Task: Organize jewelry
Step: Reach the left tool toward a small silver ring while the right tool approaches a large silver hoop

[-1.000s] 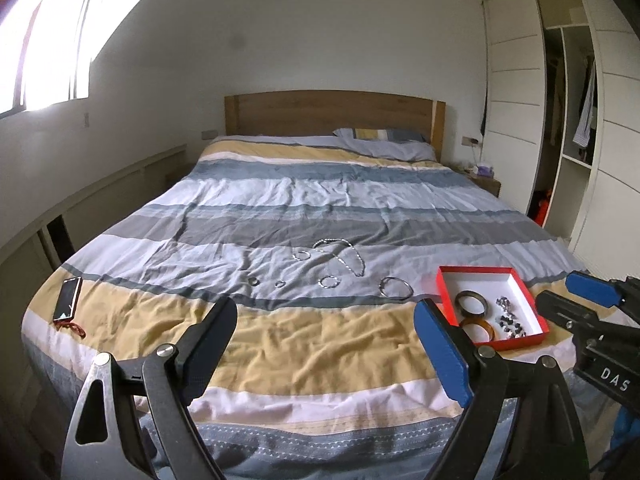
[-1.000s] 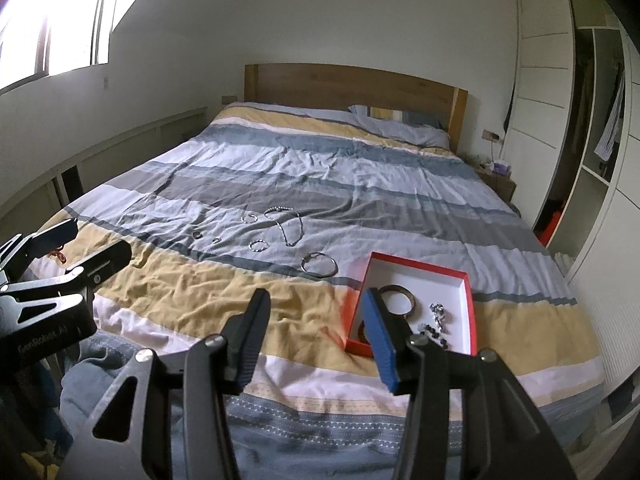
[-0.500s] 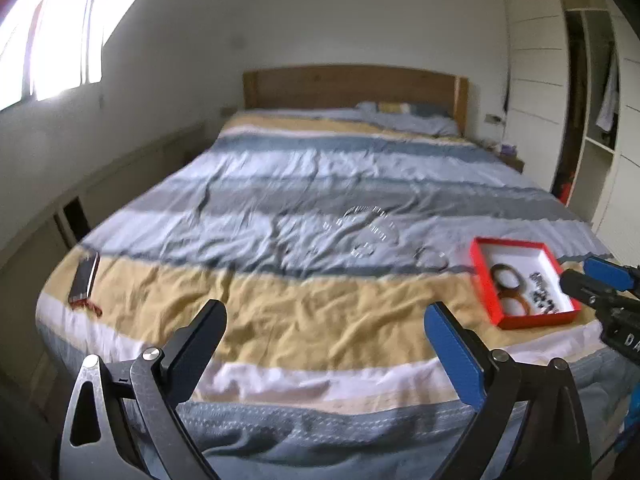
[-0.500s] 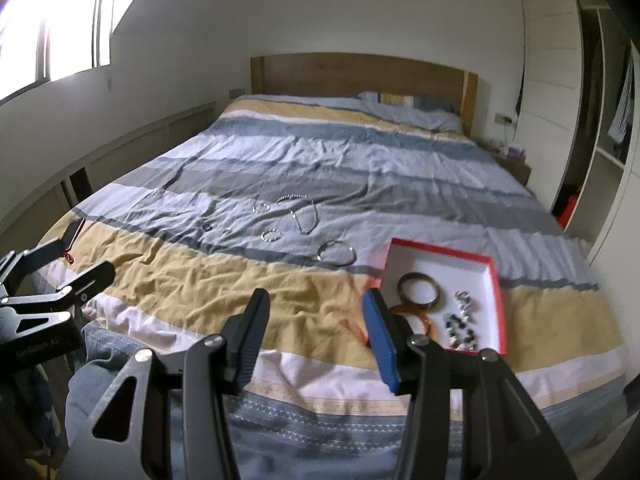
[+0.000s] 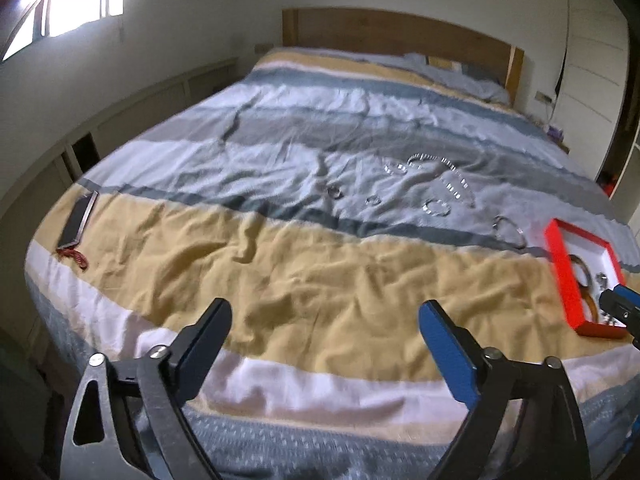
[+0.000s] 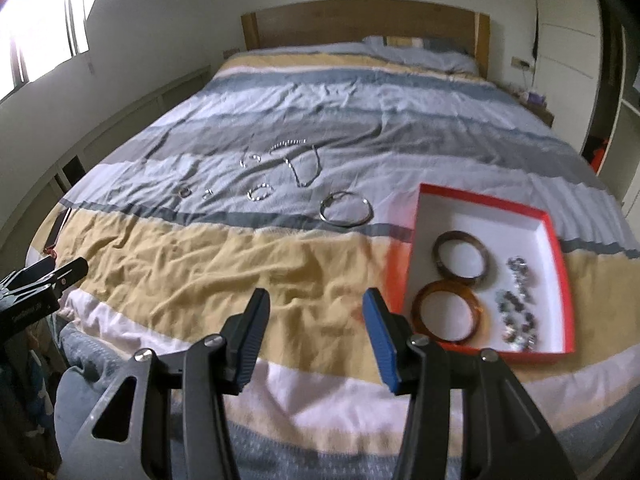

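**Approach to loose jewelry, both grippers empty**

My left gripper is wide, jaws closing slightly, nothing between them; my right gripper stands half-open, empty. The red box lies near right. I would take the silver bangle first, pinching its rim squarely. The necklace beyond needs gentler gathering.

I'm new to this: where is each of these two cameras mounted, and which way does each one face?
Left wrist view: mounted on the left gripper, it looks down its empty, closing jaws across the striped bed; the right gripper's tip pokes in at the right edge.
Right wrist view: mounted on the right gripper, open and empty, it faces the same bed with the red tray close by; the left gripper shows at left.
Both share the tray, the silver bangle, the loose necklace and the headboard.
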The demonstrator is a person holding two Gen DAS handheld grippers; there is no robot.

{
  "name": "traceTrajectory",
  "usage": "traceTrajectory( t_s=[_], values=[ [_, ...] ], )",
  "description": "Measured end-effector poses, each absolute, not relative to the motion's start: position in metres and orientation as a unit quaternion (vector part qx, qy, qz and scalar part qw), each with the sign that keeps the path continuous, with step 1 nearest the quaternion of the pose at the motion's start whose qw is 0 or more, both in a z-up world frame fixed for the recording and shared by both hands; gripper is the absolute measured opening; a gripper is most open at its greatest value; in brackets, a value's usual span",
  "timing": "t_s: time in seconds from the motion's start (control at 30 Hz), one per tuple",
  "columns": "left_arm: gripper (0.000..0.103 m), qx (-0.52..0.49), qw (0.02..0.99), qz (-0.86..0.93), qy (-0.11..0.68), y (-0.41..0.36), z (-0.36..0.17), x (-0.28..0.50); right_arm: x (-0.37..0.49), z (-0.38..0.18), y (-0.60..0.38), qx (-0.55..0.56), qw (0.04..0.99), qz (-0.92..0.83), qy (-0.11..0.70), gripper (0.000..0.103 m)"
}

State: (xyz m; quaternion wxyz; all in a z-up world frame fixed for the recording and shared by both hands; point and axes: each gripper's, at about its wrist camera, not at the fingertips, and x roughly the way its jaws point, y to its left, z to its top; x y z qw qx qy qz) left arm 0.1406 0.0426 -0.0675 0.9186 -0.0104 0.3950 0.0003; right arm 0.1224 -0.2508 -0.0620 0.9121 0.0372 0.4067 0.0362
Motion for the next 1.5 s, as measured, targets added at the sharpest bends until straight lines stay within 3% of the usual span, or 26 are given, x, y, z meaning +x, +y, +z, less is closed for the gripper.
traceTrajectory(
  t_s=[0.33, 0.53, 0.73, 1.37, 1.5],
  values=[
    [0.079, -0.025, 0.904, -0.025, 0.427, 0.042, -0.106, 0.214, 0.194, -0.098, -0.244, 0.042, 0.9, 0.062, 0.43, 0.047],
    [0.06, -0.04, 0.901, -0.083, 0.425, 0.027, -0.11, 0.264, 0.231, -0.113, -0.246, 0.05, 0.898, 0.07, 0.431, 0.047],
    [0.048, -0.047, 0.895, -0.12, 0.428, 0.012, -0.123, 0.316, 0.263, -0.124, -0.244, 0.047, 0.896, 0.082, 0.435, 0.046],
    [0.027, -0.055, 0.88, -0.123, 0.456, 0.007, -0.163, 0.372, 0.313, -0.152, -0.239, 0.051, 0.884, 0.102, 0.454, 0.045],
    [0.026, -0.056, 0.878, -0.129, 0.457, 0.007, -0.166, 0.373, 0.321, -0.158, -0.241, 0.058, 0.878, 0.1, 0.464, 0.039]
  ],
)
